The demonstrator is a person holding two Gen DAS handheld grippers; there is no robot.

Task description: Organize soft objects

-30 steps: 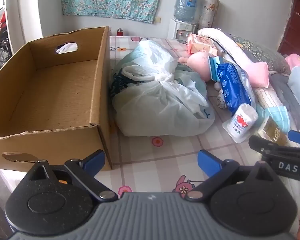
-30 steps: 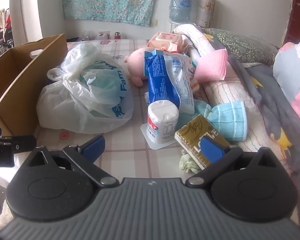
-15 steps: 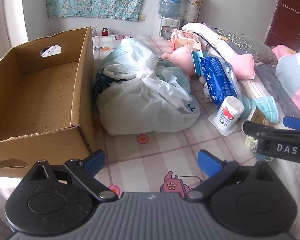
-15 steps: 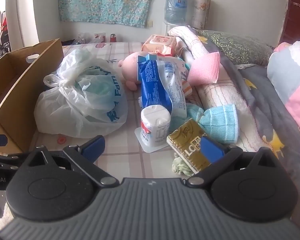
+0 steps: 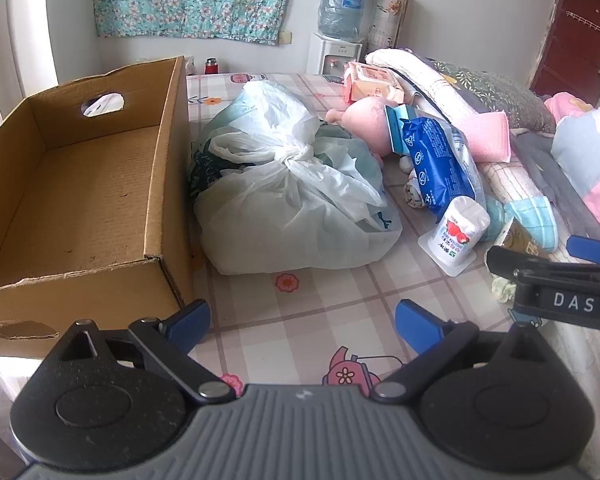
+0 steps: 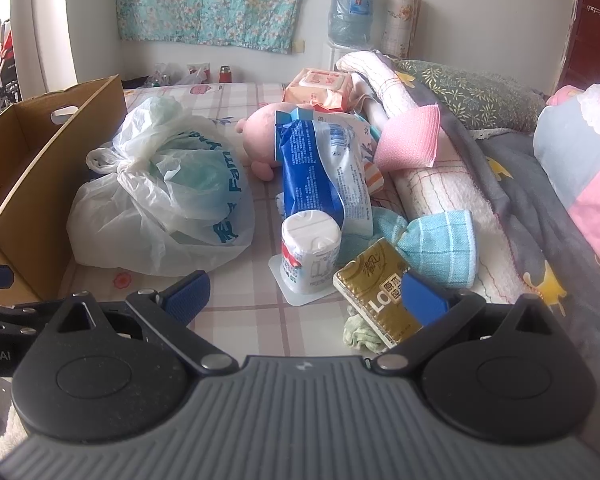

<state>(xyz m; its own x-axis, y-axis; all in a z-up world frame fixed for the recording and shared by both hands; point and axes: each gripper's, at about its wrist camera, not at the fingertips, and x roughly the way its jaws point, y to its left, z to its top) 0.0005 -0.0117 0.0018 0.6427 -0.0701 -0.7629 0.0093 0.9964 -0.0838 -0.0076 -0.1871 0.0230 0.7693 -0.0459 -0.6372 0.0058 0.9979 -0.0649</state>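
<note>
With both the left gripper [image 5: 302,318] and the right gripper [image 6: 306,290] hanging spread wide and gripping nothing, the knotted white plastic bag [image 5: 296,204] is lying at 12 o'clock beside the empty brown cardboard box [image 5: 80,200] — its thin film is risking a tear or slip if pinched away from the knot, while the white paper-wrapped roll [image 6: 310,252] at 1 o'clock is likely toppling if brushed.

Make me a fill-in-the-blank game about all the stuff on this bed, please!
1. The cardboard box has ____ inside it.
2. The white plastic bag is tied shut with a ____ at the top.
3. The plush toy behind the blue packet is colored ____.
4. The left gripper and the right gripper are both ____ and hold nothing.

Missing words: nothing; knot; pink; open
</note>
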